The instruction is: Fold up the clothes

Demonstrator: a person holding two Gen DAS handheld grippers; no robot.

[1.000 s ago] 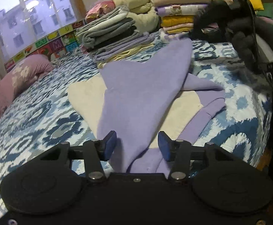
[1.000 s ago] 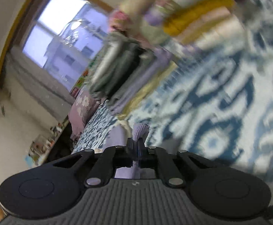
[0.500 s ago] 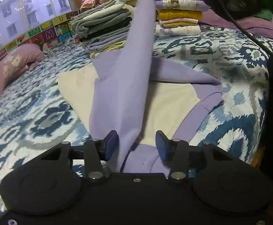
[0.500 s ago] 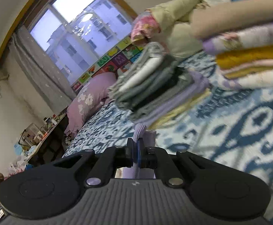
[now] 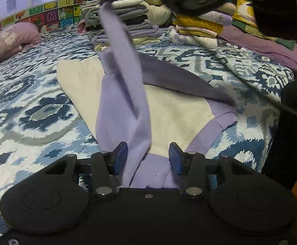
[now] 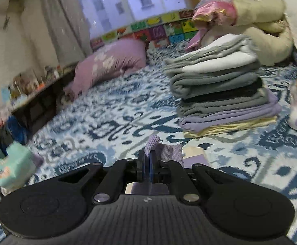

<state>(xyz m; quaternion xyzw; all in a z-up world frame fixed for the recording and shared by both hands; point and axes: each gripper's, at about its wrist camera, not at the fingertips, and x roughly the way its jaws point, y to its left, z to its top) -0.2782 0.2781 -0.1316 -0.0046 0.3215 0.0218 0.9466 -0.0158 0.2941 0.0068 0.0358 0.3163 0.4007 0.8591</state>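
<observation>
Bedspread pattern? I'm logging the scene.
Blue, grey and white ikat-style print on the bedspread, clearest in the left wrist view.

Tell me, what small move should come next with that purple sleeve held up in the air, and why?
Probably carry the sleeve across and lay it on the cream sweater. The right tool is shut on its cuff and it hangs stretched above the bed, not yet folded in.
</observation>
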